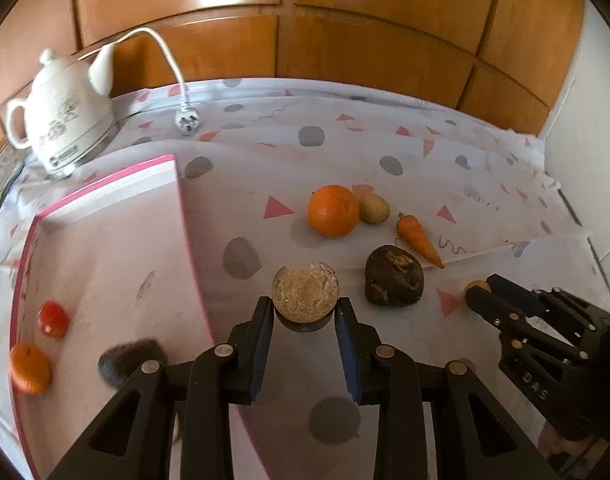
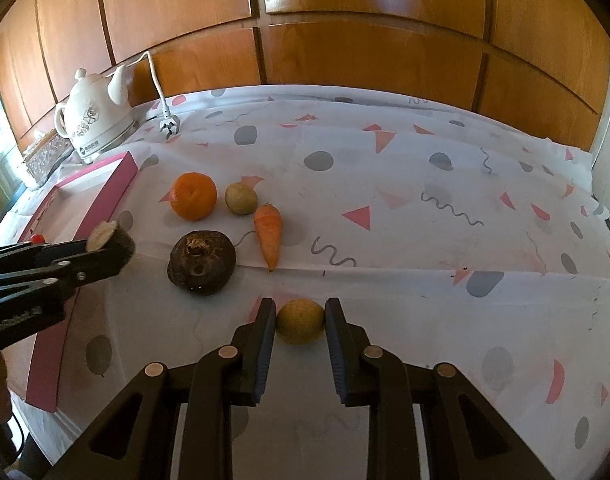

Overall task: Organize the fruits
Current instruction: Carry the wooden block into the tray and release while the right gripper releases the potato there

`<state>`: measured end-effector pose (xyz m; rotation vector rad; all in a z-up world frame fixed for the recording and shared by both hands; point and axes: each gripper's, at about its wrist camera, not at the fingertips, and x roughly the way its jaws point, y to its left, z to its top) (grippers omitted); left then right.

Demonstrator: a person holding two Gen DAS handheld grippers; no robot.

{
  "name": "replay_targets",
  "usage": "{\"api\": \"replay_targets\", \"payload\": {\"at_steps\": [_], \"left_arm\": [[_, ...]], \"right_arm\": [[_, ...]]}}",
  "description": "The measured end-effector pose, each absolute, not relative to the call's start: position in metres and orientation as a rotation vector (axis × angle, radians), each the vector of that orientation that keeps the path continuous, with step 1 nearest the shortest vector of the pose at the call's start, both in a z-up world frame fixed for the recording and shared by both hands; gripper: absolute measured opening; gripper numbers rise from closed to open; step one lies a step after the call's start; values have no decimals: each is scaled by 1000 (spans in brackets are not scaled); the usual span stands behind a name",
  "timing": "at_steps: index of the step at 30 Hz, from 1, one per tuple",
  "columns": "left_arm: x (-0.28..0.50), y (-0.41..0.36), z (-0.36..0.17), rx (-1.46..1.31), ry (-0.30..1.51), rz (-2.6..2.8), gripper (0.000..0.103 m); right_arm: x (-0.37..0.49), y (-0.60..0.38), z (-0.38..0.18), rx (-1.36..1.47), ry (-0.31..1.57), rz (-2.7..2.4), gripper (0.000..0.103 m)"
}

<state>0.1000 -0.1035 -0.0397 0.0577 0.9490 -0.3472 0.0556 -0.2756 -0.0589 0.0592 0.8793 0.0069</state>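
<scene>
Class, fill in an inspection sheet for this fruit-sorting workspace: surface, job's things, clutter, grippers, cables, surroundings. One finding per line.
Surface: patterned tablecloth, creased, covering the table.
Job's things: pink tray holding a red fruit, a small orange and a dark item; on the cloth an orange, a small yellowish fruit, a carrot and a dark brown root.
Clutter: white kettle.
Grippers: left gripper shut on a cut brown piece; right gripper shut on a yellow round fruit.
Cables: white cord with plug, unplugged, lying on the cloth.
Surroundings: wooden panel wall.
</scene>
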Motion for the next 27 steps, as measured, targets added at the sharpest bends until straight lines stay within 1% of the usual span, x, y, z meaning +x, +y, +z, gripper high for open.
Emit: {"api": "replay_targets", "payload": {"at_steps": [14, 27], "left_arm": [[67, -55, -17, -23, 897, -259, 32], [58, 29, -25, -140, 895, -74, 32]], "right_arm": [[48, -249, -30, 60, 827, 102, 25], [66, -165, -1, 29, 799, 362, 25]]}}
